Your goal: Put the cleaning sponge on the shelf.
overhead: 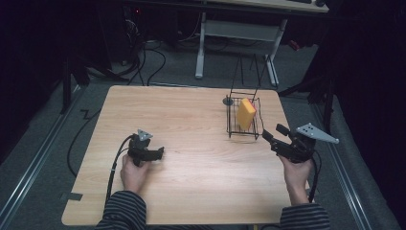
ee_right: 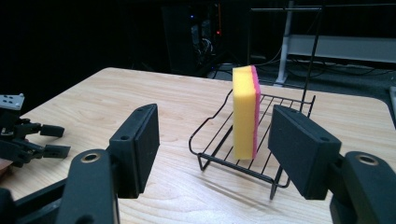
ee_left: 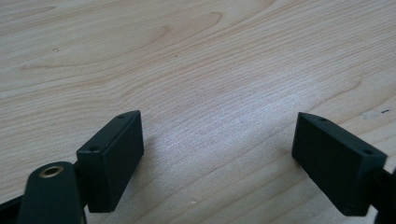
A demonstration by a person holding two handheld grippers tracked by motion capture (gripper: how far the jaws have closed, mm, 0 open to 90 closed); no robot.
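Observation:
A yellow sponge with a pink back face stands on edge in a black wire rack on the right half of the wooden table. My right gripper hovers just right of the rack, open and aimed at it with nothing between its jaws. In the right gripper view the sponge and rack lie a short way beyond the right gripper. My left gripper rests low at the table's left, well apart from the rack. Its jaws stand wide over bare wood in the left gripper view, left gripper open and empty.
Thin wire uprights rise from the rack's far side, and a small dark disc sits at its far left corner. The table edge runs close to my right hand. Beyond the table are white desk legs and floor cables.

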